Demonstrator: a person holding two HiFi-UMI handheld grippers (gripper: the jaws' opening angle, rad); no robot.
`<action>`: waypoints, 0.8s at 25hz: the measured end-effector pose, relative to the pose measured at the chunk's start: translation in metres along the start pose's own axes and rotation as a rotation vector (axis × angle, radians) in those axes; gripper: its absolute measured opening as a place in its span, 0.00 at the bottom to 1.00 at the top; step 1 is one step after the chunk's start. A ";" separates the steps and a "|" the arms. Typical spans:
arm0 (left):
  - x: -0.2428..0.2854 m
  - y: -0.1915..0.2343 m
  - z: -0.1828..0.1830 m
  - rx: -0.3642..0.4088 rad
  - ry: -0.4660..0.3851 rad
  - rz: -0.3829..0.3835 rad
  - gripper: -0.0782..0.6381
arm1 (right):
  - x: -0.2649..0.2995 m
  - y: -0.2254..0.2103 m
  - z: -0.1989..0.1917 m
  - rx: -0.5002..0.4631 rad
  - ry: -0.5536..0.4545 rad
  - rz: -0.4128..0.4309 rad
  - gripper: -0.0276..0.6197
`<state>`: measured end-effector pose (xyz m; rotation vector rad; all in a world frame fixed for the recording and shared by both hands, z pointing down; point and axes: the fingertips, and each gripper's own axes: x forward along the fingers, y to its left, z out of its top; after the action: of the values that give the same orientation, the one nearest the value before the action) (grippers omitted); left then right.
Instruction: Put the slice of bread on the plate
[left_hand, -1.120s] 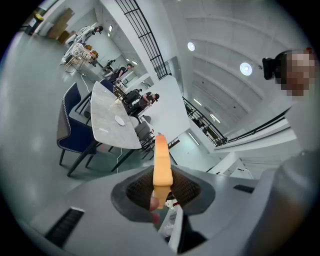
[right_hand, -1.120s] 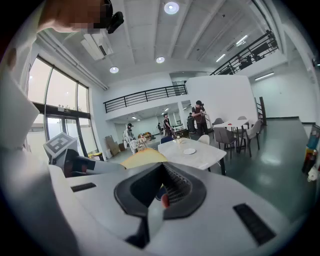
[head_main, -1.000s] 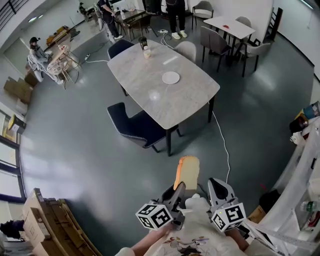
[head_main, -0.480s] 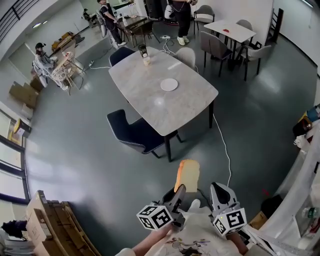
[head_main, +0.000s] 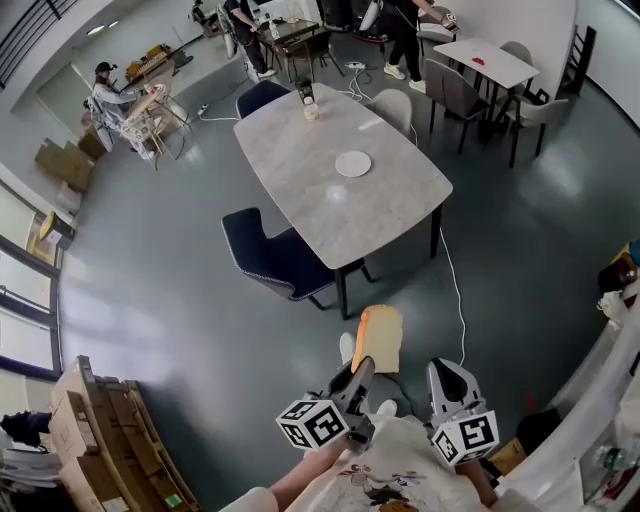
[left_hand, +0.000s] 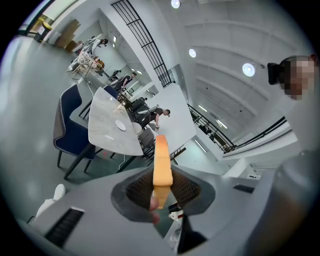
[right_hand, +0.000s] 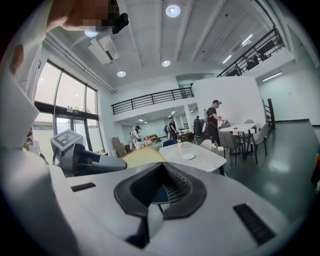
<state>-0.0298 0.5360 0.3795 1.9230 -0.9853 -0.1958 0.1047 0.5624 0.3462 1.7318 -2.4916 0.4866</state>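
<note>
A slice of bread (head_main: 378, 337) stands upright in my left gripper (head_main: 356, 378), which is shut on its lower end. In the left gripper view the slice (left_hand: 162, 165) is edge-on between the pads of that gripper (left_hand: 161, 192). My right gripper (head_main: 446, 378) hangs beside it, jaws a little apart and empty; the right gripper view shows its pads (right_hand: 161, 186) with nothing between them and the bread (right_hand: 142, 156) to the left. The white plate (head_main: 353, 164) (left_hand: 120, 125) (right_hand: 188, 156) lies on a marble table (head_main: 320, 205) well ahead of both grippers.
A dark blue chair (head_main: 272, 255) stands at the table's near side, another (head_main: 262, 96) at the far end. A jar and cup (head_main: 308, 98) sit on the table. A white cable (head_main: 455, 290) runs over the floor. Cardboard boxes (head_main: 110, 440) are at lower left; people and tables stand behind.
Both grippers and the held bread have moved forward over the grey floor towards the table, which now sits a little closer and further right in the head view. The grip is unchanged.
</note>
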 end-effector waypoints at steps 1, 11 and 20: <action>0.007 0.005 0.005 -0.007 -0.003 0.005 0.24 | 0.008 -0.004 -0.001 0.004 0.004 0.002 0.05; 0.113 0.053 0.097 -0.069 0.005 -0.028 0.24 | 0.142 -0.032 0.032 0.003 0.029 -0.005 0.05; 0.192 0.084 0.211 -0.072 0.009 -0.078 0.24 | 0.267 -0.056 0.094 -0.041 0.013 -0.048 0.05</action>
<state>-0.0544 0.2395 0.3782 1.8965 -0.8866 -0.2638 0.0708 0.2757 0.3317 1.7632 -2.4270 0.4393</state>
